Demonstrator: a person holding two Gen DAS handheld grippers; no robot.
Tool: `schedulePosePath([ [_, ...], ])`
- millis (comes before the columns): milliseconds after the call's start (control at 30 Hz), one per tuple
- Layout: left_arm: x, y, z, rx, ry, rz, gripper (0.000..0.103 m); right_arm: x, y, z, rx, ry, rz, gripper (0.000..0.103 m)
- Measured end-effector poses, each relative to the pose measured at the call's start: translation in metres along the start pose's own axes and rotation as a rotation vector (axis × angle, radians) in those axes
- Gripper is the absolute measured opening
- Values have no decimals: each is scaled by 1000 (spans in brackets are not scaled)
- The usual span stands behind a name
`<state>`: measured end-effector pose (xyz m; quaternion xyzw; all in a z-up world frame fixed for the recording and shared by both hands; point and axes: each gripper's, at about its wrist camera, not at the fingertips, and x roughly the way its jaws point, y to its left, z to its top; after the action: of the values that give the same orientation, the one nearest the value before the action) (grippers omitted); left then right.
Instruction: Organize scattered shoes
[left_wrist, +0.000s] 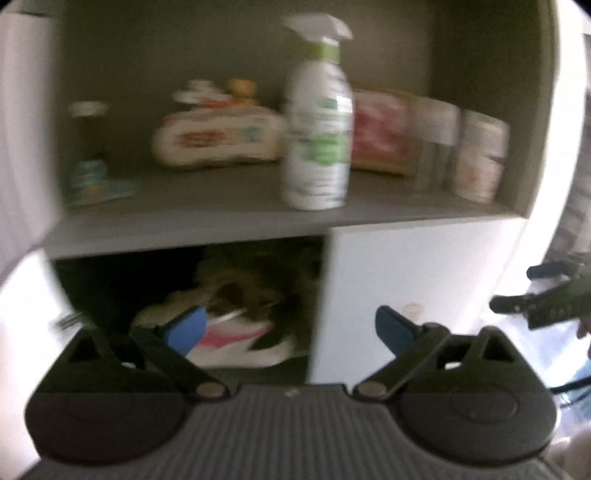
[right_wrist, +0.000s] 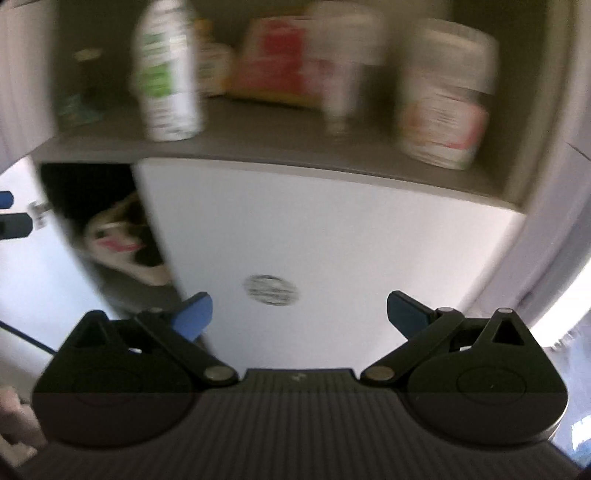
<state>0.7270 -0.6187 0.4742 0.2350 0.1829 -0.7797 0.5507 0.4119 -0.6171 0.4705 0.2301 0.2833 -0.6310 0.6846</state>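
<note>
A: Nearest the lens, how do your fingers stand?

B: My left gripper (left_wrist: 290, 328) has its blue-padded fingers (left_wrist: 186, 328) spread wide apart, with nothing between them. My right gripper (right_wrist: 299, 314) is likewise spread, its blue-padded fingers (right_wrist: 194, 314) apart and empty. In the left view the right gripper's dark tips (left_wrist: 517, 302) show at the right edge.

A: What lies beyond them?

B: A white cabinet door (right_wrist: 332, 240) bearing a round grey sticker (right_wrist: 270, 290), shut over the right half of the lower compartment. The left half stands open and dark.

A: Where is the shoe?

B: A white sneaker with pink and black markings (left_wrist: 240, 339) lies in that open compartment, on its floor, just left of the door's edge. Something brown and blurred sits behind it; I cannot tell what.

A: And farthest?

B: The grey shelf (left_wrist: 221, 221) above carries a white spray bottle with a green label (left_wrist: 317, 122), upright near the front edge. Behind stand a flat floral packet (left_wrist: 218, 140), a red-patterned box (left_wrist: 380, 133) and pale canisters (left_wrist: 480, 155).
</note>
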Motion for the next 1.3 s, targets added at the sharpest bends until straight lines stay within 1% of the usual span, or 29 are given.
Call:
schedulePosePath([
  [33, 22, 0, 3, 58, 4, -81, 99, -5, -3, -4, 34, 6, -39, 103],
  [67, 31, 0, 3, 82, 7, -111, 99, -15, -9, -12, 98, 18, -111, 103],
  [100, 40, 0, 3, 103, 14, -142, 98, -22, -12, -18, 142, 25, -160, 103],
  [133, 62, 0, 3, 148, 38, -215, 98, -31, -13, -23, 182, 29, -206, 103],
  [167, 72, -1, 4, 164, 52, -245, 97, -50, -12, -34, 254, 32, -288, 103],
  [200, 81, -2, 4, 181, 67, -275, 95, -66, -9, -43, 312, 33, -351, 103],
  [233, 99, -4, 4, 214, 95, -326, 93, -79, -5, -52, 354, 35, -399, 103],
  [333, 121, -3, 5, 222, 114, -366, 93, -134, 20, -89, 511, 53, -603, 103],
  [367, 128, -1, 3, 230, 104, -383, 93, -153, 31, -103, 576, 62, -677, 103],
  [400, 135, 0, 2, 239, 95, -397, 93, -169, 41, -116, 638, 67, -728, 103],
  [467, 143, 1, -2, 282, 94, -392, 93, -204, 69, -144, 779, 81, -831, 103],
  [533, 156, 3, -6, 333, 103, -403, 93, -225, 95, -162, 867, 88, -892, 103],
  [567, 158, 4, -6, 340, 103, -405, 93, -236, 114, -171, 915, 91, -922, 103],
  [600, 160, 4, -6, 347, 102, -407, 93, -243, 127, -177, 945, 93, -939, 103],
  [667, 166, 5, -3, 356, 95, -407, 90, -249, 151, -185, 997, 97, -942, 103],
  [767, 167, 3, 2, 354, 89, -418, 83, -250, 170, -187, 1009, 98, -942, 103],
  [800, 167, 2, 2, 354, 92, -413, 82, -249, 172, -187, 1012, 95, -940, 103],
  [833, 168, 0, 1, 354, 96, -404, 82, -250, 173, -186, 1014, 91, -936, 103],
  [867, 167, -4, -1, 356, 104, -371, 79, -250, 174, -185, 1016, 87, -931, 103],
  [933, 162, -3, -2, 361, 108, -341, 74, -248, 169, -183, 1011, 88, -917, 103],
  [967, 160, -6, -3, 366, 107, -340, 70, -242, 164, -181, 1000, 96, -899, 103],
  [1033, 159, -12, -4, 369, 106, -331, 70, -233, 159, -180, 976, 108, -870, 103],
  [1100, 158, -16, -3, 357, 110, -303, 69, -229, 155, -180, 963, 111, -856, 103],
  [1167, 156, -22, -2, 349, 108, -252, 60, -225, 148, -184, 950, 112, -815, 103],
  [1233, 153, -32, -5, 390, 94, -192, 59, -226, 143, -190, 924, 124, -785, 103],
  [1300, 145, -37, -10, 441, 82, -157, 58, -230, 139, -197, 901, 135, -763, 103],
])
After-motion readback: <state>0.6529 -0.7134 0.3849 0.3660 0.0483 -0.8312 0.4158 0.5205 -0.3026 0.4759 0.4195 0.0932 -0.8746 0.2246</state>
